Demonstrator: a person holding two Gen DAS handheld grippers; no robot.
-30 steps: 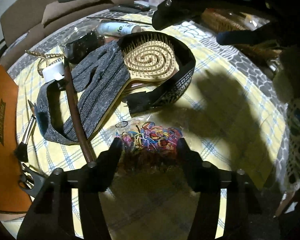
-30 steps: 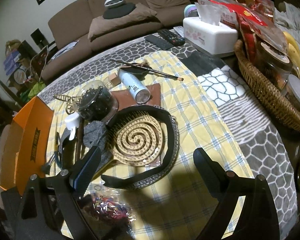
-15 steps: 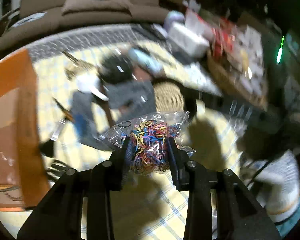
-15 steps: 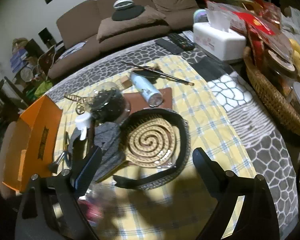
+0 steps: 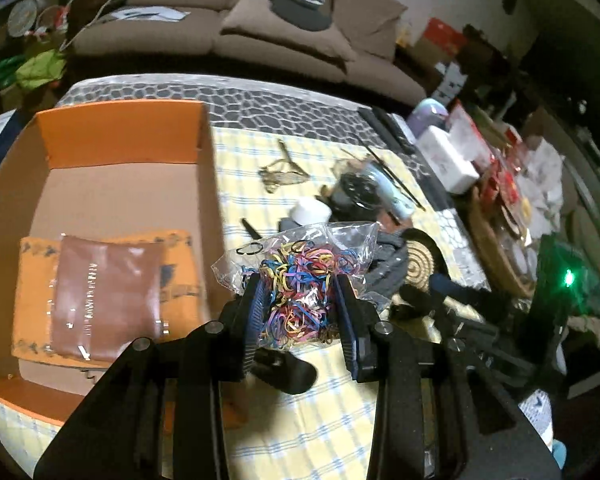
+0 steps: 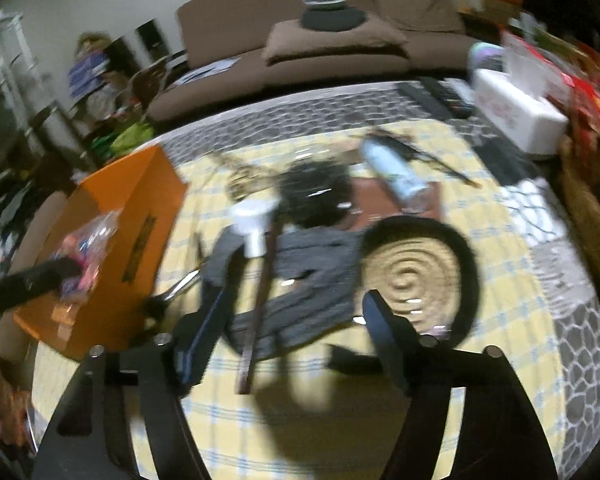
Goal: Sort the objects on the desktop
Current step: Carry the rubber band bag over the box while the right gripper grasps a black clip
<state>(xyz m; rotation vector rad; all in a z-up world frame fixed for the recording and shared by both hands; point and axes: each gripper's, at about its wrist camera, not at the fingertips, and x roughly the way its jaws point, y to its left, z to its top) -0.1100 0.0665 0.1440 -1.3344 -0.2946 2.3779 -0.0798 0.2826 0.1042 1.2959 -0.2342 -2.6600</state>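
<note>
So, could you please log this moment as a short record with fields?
left gripper: jaws shut on the bag of bands, held in the air
right gripper: jaws open, nothing between them
box: orange, open, left of the yellow cloth
box contents: brown pouch on an orange sheet
below right gripper: grey fabric, brush, brown stick
right view: blurred
</note>
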